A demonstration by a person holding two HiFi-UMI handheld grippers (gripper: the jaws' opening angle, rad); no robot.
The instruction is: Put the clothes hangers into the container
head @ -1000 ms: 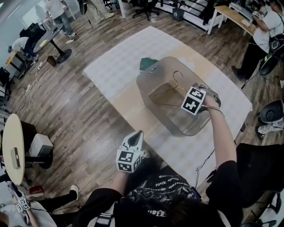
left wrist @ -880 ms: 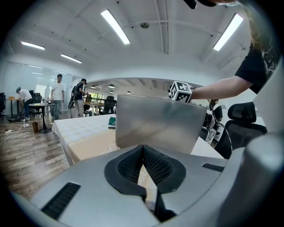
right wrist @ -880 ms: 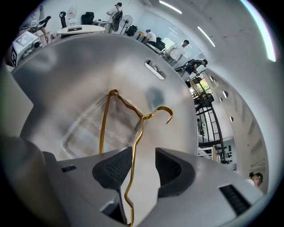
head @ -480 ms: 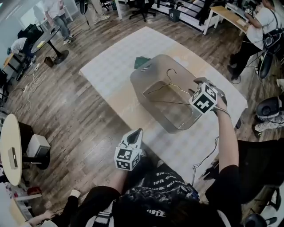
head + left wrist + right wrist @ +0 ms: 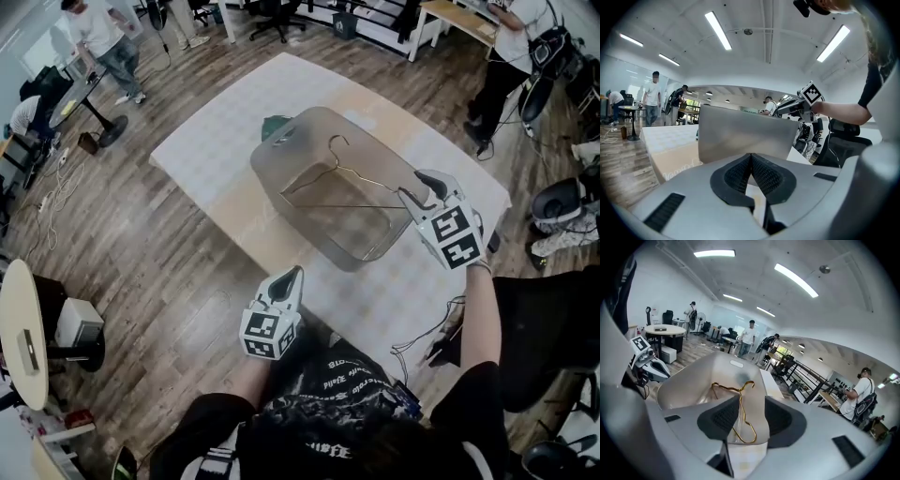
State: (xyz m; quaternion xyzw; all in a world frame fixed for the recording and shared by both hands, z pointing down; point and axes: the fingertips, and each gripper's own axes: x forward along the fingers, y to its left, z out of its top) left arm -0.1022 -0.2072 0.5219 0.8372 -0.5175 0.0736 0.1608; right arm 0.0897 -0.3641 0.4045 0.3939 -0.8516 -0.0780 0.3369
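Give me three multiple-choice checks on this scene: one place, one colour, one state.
1. Where is the hanger? A in the container; B on the floor; C on the table.
2. Its colour? A blue; B gold; C red.
3. The right gripper is? A shut on the hanger; B shut, empty; C open.
Answers: A, since it lies inside the container. B, since its wire looks gold. C, since the pads stand apart, pressing nothing.

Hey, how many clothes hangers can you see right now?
1. A gold wire hanger lies inside the grey container, one end by the right hand-held gripper. No others show.
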